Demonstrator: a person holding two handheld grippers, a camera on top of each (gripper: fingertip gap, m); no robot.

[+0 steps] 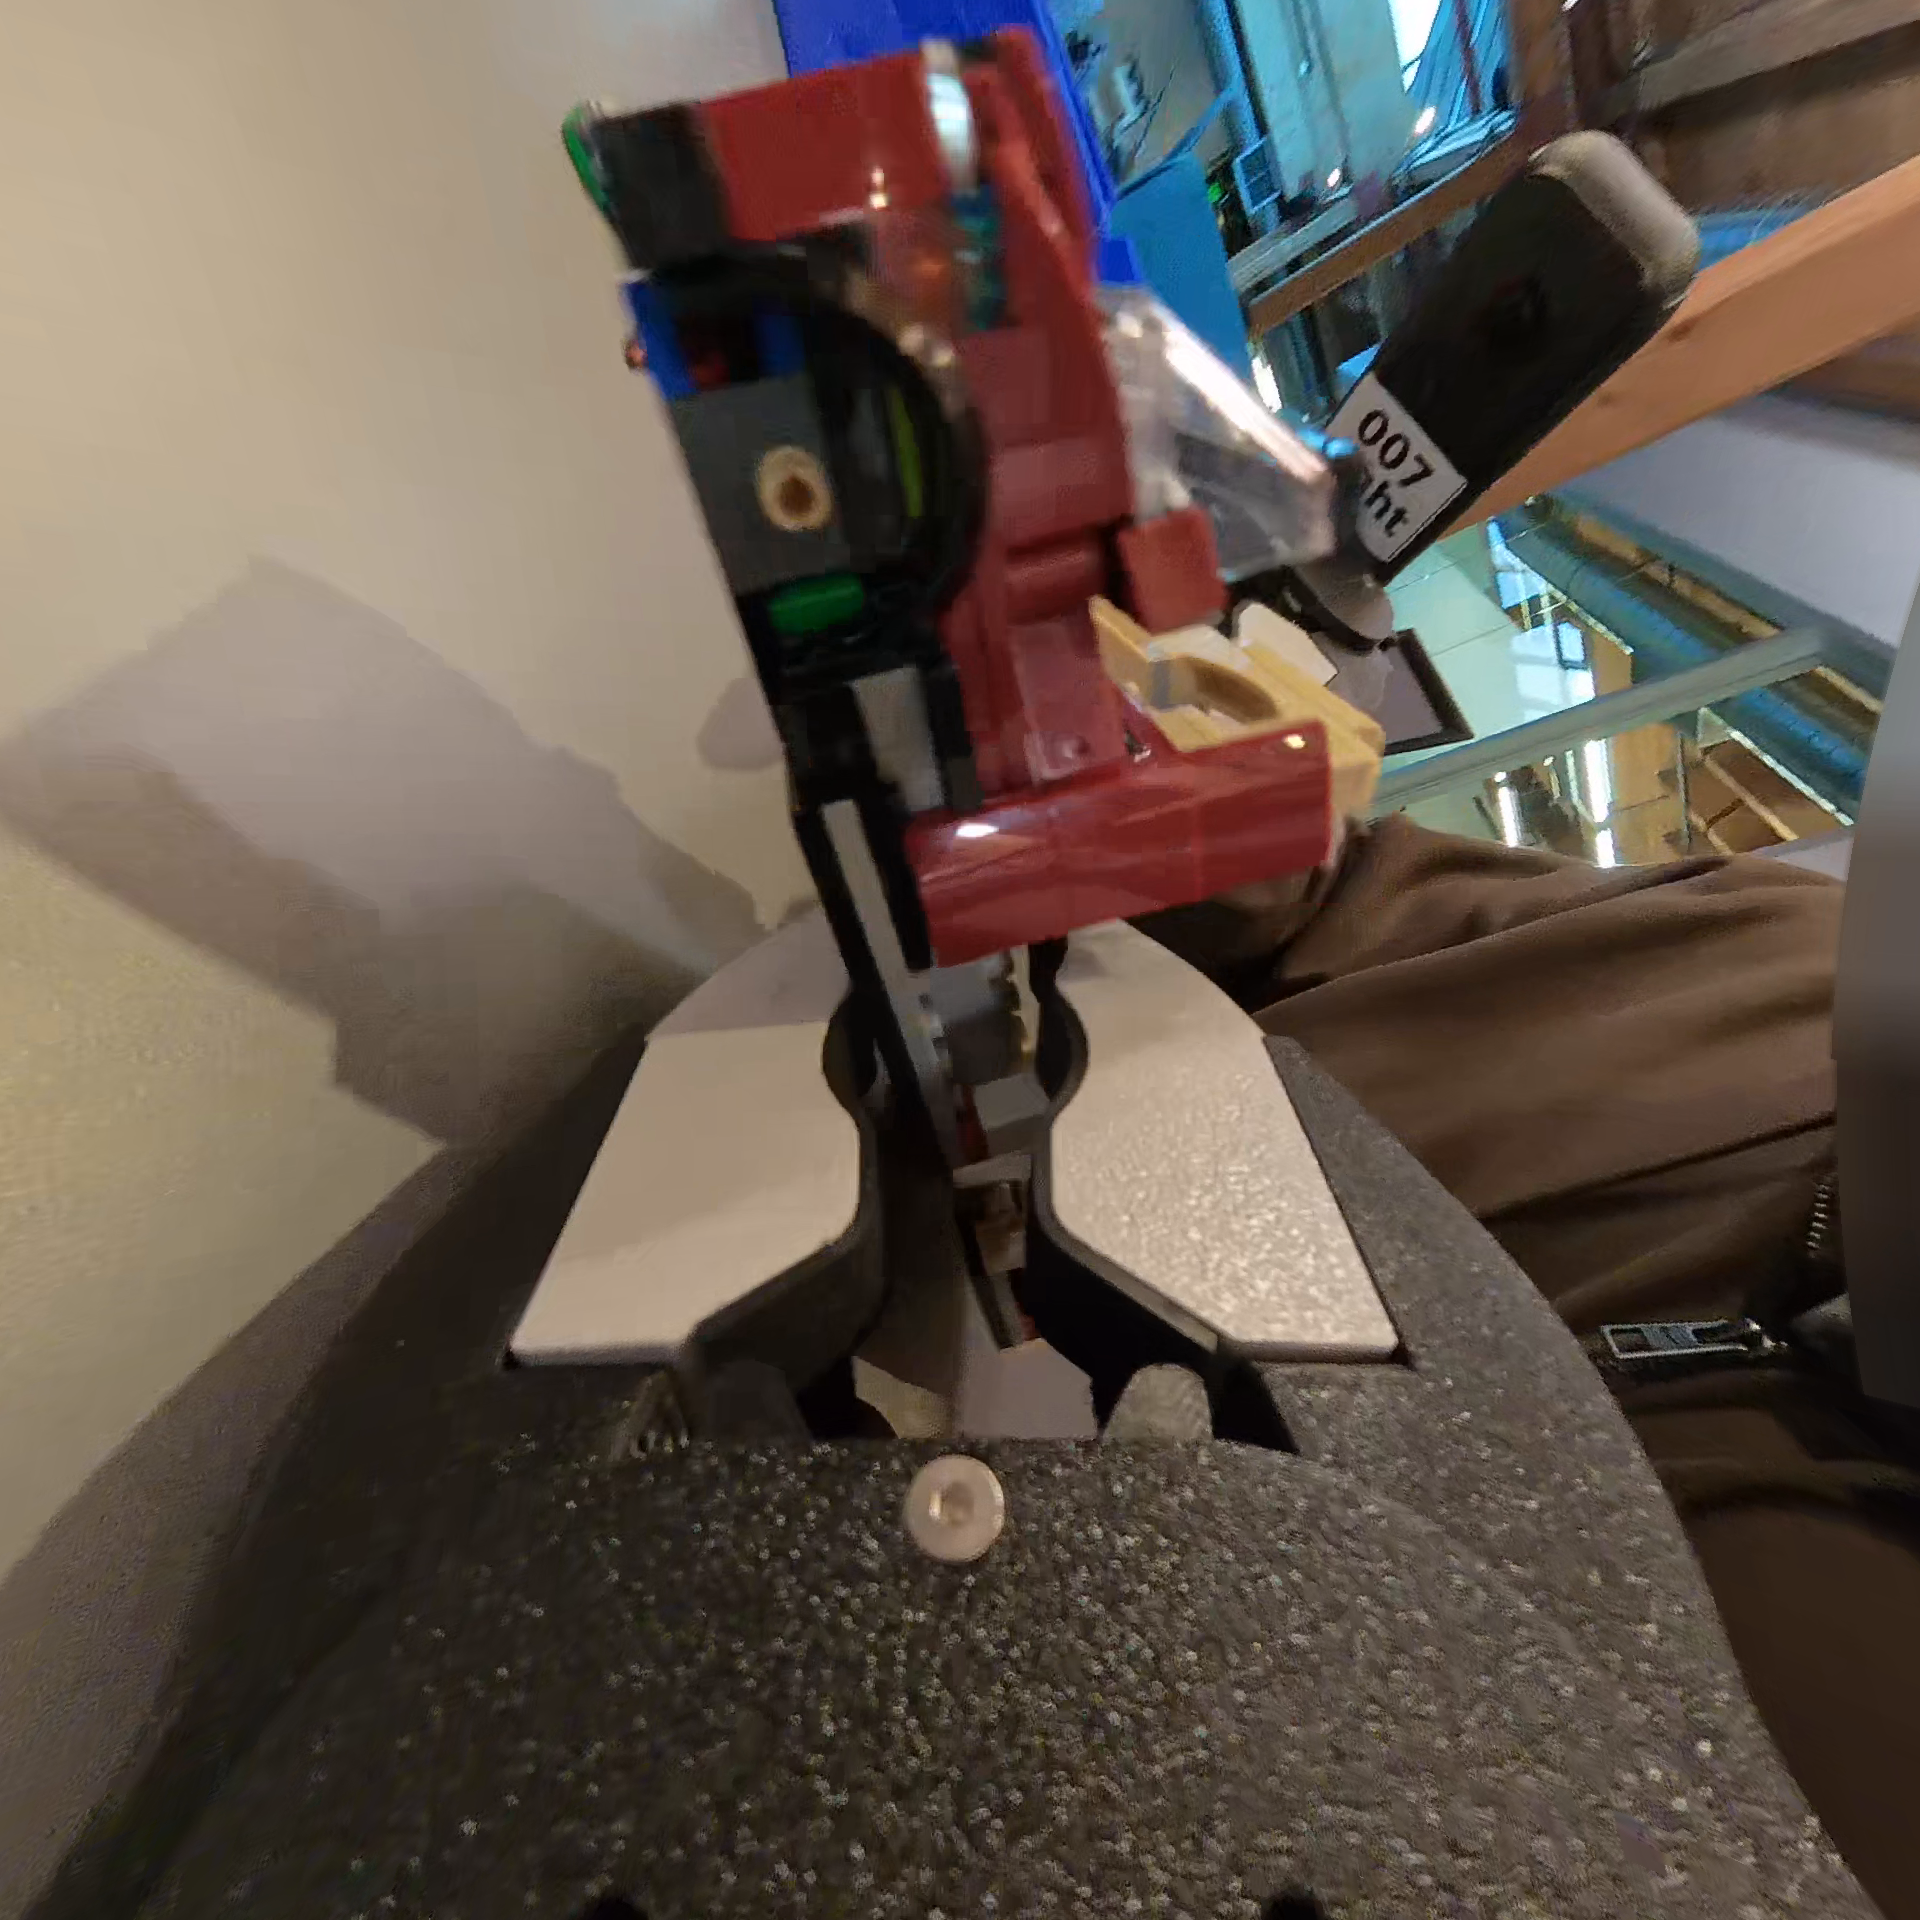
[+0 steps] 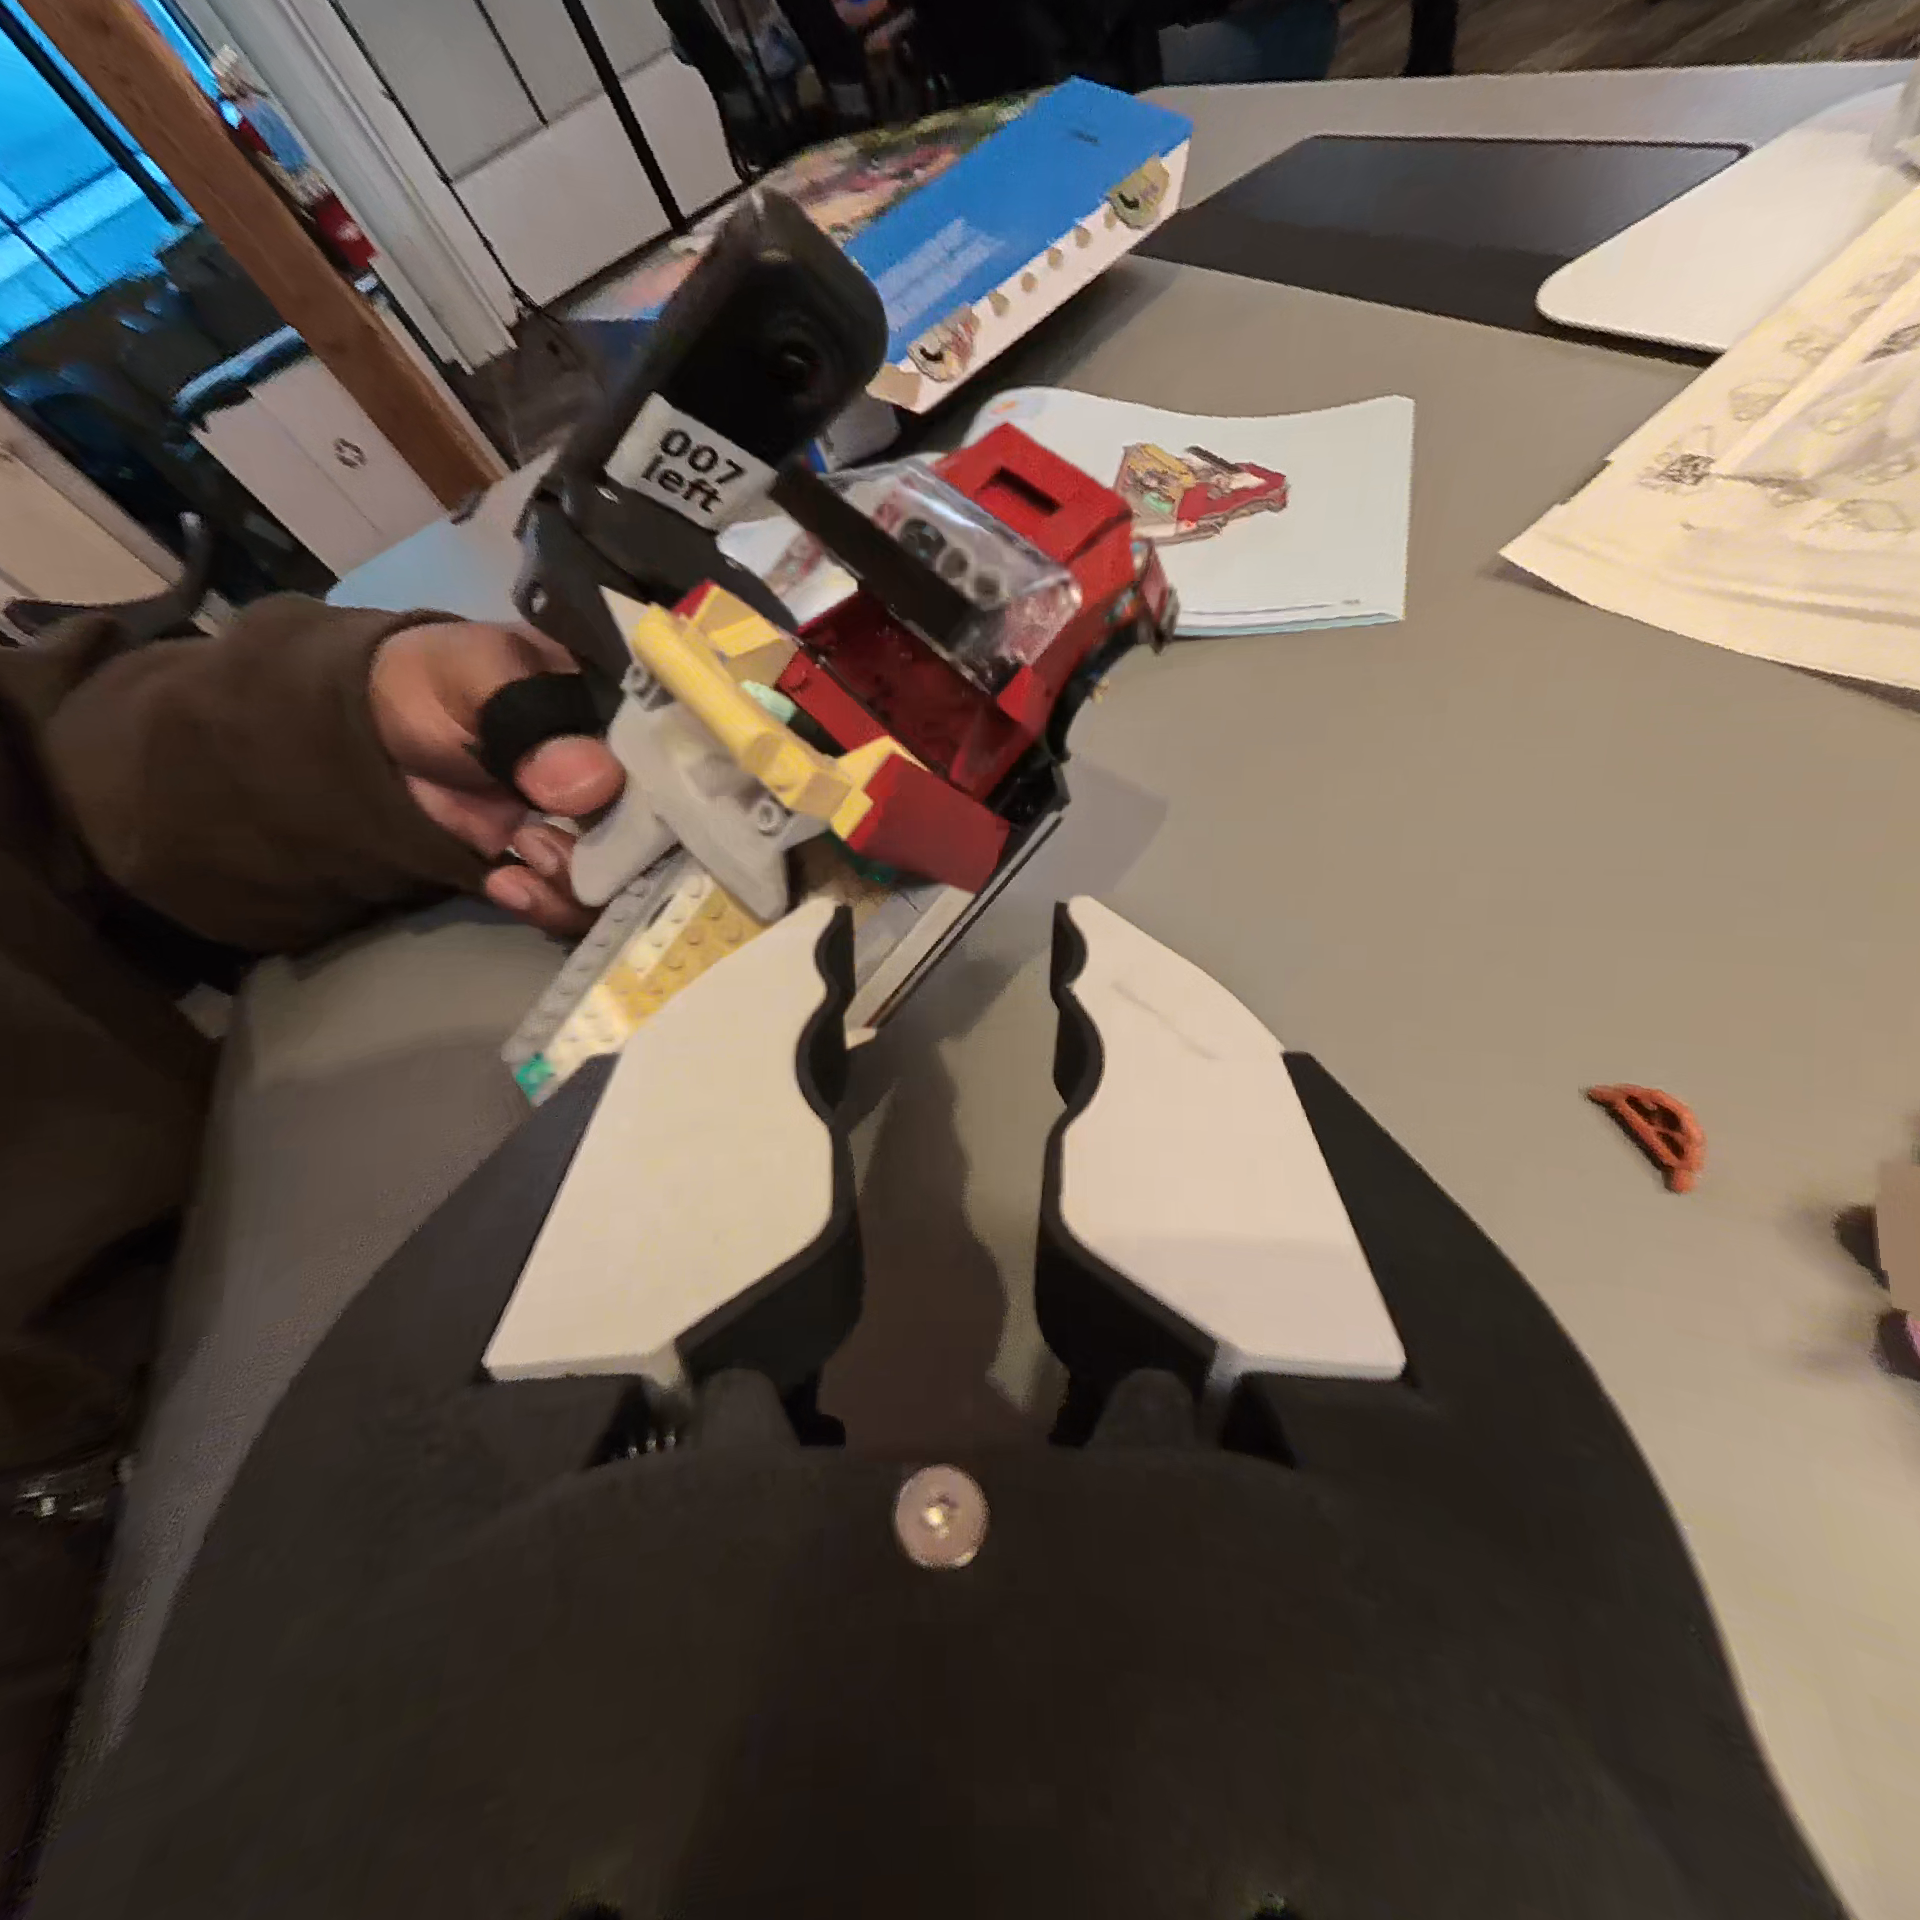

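A: Bricks first. The left gripper [image 1: 956, 1049] has its jaws narrow and clamped on the lower black-and-grey edge of a dark red brick-built model [image 1: 997, 520], which rises straight out ahead of the fingertips, tilted, with a tan piece [image 1: 1236, 707] off to the right of it.

B: And the right gripper [image 2: 951, 987]?

A: Jaws apart and bare. A thin grey plate edge [image 2: 935, 935] of the same model lies just ahead of them, close by the left pad [image 2: 831, 997], with the grey table [image 2: 1403, 831] showing between the fingers. A small orange arch piece [image 2: 1652, 1132] lies well off to the right.

B: What could go wrong?

A: I'd judge the hold is narrow and low on a tall build, so a twist or a knock from the right fingers could pop bricks apart or lever the model out of the clamp.

B: Any writing?

A: White stickers on both camera mounts [image 2: 691, 468] carry print, and a blue box [image 2: 1018, 218] and an illustrated booklet [image 2: 1278, 520] lie beyond the model; I leave their text aside.
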